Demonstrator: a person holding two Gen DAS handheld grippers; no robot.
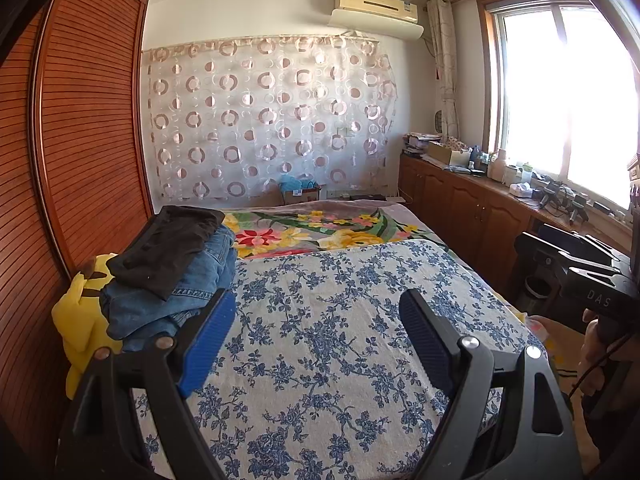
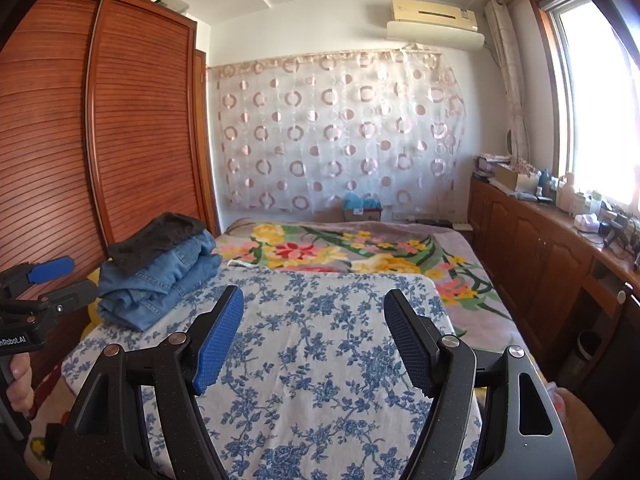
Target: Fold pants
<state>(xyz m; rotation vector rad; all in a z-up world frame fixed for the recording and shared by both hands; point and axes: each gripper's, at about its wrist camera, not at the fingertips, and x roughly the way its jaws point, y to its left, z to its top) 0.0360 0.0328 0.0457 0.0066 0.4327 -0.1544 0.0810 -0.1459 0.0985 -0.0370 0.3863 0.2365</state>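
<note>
Both claws you hold are spread wide with nothing between their blue pads: your left gripper and your right gripper hover over the blue-flowered sheet on the bed. Your pants lie well ahead and to the left, at the bed's edge by the slatted wardrobe: a folded stack of blue jeans with a dark pair on top. A yellow plush toy sits just beside the stack, against the wardrobe.
</note>
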